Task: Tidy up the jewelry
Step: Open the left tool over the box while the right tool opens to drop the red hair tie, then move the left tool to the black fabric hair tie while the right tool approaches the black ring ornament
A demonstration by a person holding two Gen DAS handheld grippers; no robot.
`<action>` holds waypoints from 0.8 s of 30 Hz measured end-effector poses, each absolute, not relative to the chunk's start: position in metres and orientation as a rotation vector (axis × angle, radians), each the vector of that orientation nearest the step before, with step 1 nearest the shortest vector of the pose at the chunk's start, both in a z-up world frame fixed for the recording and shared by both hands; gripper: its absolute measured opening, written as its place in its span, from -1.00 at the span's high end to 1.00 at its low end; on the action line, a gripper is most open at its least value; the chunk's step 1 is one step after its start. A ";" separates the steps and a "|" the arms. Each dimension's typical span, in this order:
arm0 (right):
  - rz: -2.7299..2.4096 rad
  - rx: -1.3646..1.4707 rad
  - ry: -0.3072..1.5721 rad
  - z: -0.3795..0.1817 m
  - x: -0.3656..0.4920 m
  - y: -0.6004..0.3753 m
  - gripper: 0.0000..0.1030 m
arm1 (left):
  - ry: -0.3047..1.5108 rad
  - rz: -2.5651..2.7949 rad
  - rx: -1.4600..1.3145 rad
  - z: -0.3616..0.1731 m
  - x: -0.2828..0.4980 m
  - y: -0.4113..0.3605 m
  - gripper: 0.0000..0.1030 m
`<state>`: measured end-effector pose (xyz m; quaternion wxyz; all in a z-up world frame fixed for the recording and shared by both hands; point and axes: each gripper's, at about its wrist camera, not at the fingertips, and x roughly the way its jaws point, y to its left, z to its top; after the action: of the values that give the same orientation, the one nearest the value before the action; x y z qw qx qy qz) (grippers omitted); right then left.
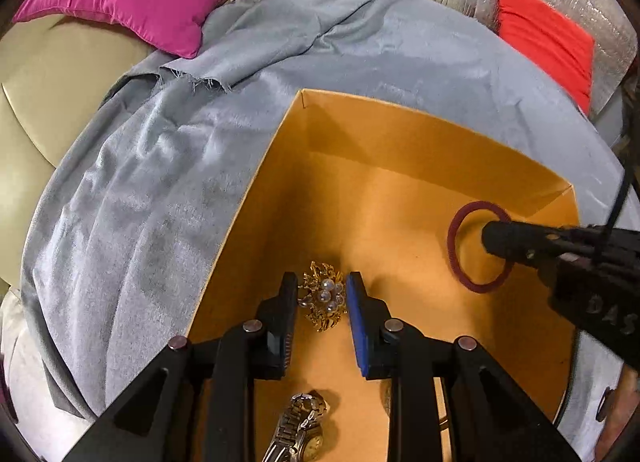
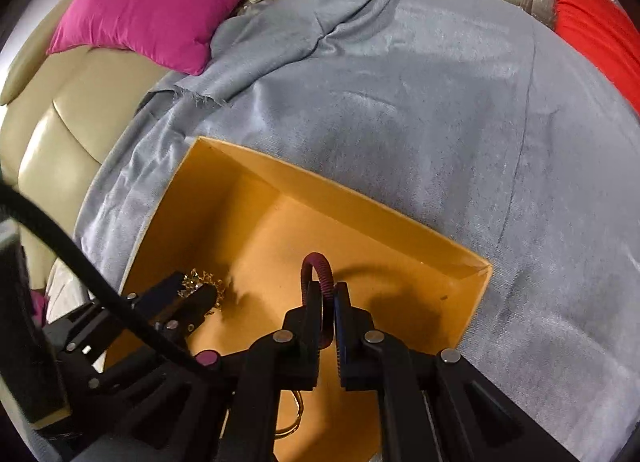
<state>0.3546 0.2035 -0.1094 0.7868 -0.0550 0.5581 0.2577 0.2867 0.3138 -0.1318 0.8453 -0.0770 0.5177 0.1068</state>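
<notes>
Left gripper (image 1: 322, 296) clamps the gold pearl-cluster brooch (image 1: 323, 295); right gripper (image 2: 329, 296) pinches the maroon elastic hair tie (image 2: 320, 268), lower loop hidden; silver metal wristwatch (image 1: 298, 428) below, cut off.

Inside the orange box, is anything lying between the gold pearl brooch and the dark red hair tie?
No. In the left wrist view, only bare orange box floor separates the gold pearl brooch from the dark red hair tie.
</notes>
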 end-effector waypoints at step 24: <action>0.243 0.325 0.764 -0.035 0.254 -0.082 0.11 | 0.762 -0.025 0.041 -0.046 0.248 0.138 -0.37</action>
<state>0.2544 -0.0820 -0.0353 0.9080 0.1574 0.3700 0.1176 0.2484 0.1375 -0.0462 0.9280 0.0200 0.3719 -0.0122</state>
